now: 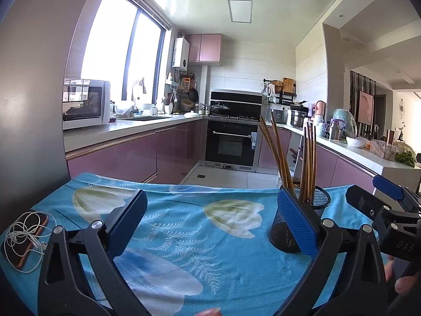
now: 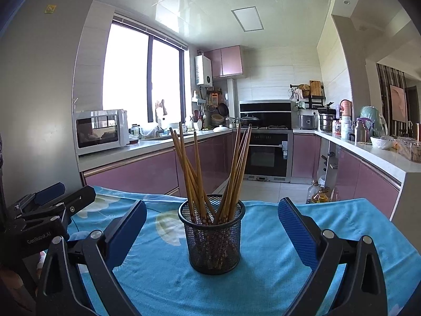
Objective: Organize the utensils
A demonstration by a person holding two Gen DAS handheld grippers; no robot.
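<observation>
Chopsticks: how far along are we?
Looks done: chopsticks all stand in the mesh cup; none lie on the blue cloth. In hand: nothing; left gripper and right gripper are open. Left: nothing visible, unless the phone counts.

A bright kitchen: a large window (image 2: 142, 79) floods daylight over the white counter (image 2: 126, 150), where a microwave (image 2: 100, 131) sits. Pink cabinets (image 2: 136, 171) line both sides, a black oven (image 2: 265, 152) stands at the far wall, and pale tiles cover the floor (image 2: 265, 189).
</observation>
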